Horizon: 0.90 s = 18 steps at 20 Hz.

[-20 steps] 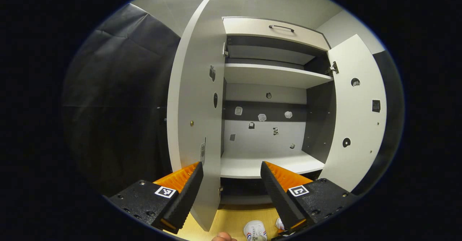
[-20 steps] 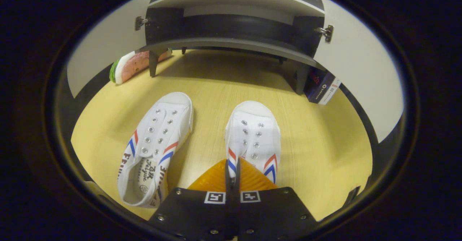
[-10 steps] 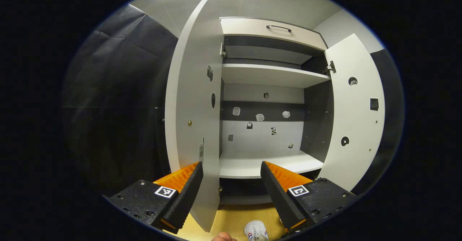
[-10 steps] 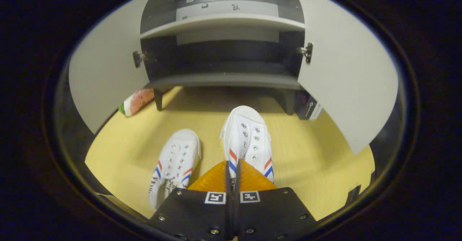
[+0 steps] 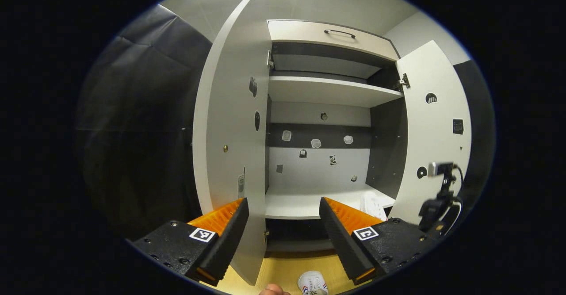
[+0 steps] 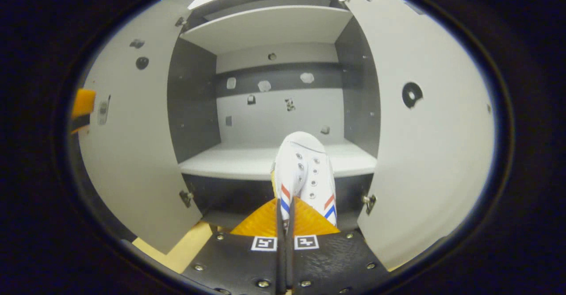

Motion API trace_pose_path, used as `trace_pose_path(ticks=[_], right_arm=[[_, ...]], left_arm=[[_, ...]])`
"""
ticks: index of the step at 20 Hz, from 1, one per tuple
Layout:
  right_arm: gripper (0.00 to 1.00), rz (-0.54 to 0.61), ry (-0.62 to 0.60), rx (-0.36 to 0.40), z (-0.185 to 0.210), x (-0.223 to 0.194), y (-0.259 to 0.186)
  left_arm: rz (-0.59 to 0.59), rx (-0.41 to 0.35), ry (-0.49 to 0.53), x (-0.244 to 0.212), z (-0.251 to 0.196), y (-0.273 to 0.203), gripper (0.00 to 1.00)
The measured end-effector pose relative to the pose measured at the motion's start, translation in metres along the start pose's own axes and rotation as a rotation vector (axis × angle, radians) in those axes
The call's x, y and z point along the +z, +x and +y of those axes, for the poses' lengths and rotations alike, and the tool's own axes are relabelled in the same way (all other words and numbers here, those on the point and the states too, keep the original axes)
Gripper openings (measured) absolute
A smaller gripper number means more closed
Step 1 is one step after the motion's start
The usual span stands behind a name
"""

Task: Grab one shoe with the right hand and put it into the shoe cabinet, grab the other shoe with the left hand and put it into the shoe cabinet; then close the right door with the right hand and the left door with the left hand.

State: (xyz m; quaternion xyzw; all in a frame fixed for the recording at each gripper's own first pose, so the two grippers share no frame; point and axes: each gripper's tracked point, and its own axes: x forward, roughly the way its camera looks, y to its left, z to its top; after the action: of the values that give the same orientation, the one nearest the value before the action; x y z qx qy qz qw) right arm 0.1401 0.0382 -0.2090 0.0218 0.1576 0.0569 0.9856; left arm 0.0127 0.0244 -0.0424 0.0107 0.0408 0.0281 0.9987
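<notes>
shoe (image 6: pixel 304 166) judged light, soft canvas; right gripper (image 6: pixel 285 217) pinched on its heel rim, toe over cabinet shelf (image 6: pixel 230 160); left gripper (image 5: pixel 283 224) wide, empty.

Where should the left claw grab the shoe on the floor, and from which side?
Judging by how the right claw pinches its shoe, take the floor shoe by its collar wall, coming from above. Its toe points toward the cabinet; its collar is out of view.

The right gripper (image 6: pixel 285 206) has lifted its shoe (image 6: pixel 304 171) from the floor, seemingly to the cabinet shelf (image 6: pixel 234 161).
</notes>
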Motion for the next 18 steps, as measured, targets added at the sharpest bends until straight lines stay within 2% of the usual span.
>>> trace_pose_path(ticks=[3,6,12,18], right_arm=[[0.0,-0.062,-0.018,-0.006,-0.004,0.048,0.045],[0.0,-0.071,-0.04,-0.014,-0.011,0.069,0.096],[0.0,0.017,-0.034,-0.066,-0.026,0.069,0.182],[0.01,0.084,-0.003,-0.09,-0.027,0.053,0.205]], left_arm=[[-0.007,-0.006,-0.002,0.0,-0.001,0.0,0.98],[-0.01,-0.009,0.011,0.001,-0.001,0.001,0.98],[-0.013,-0.003,0.028,0.001,-0.001,0.002,0.98],[-0.014,-0.007,0.034,0.0,-0.002,0.005,0.98]])
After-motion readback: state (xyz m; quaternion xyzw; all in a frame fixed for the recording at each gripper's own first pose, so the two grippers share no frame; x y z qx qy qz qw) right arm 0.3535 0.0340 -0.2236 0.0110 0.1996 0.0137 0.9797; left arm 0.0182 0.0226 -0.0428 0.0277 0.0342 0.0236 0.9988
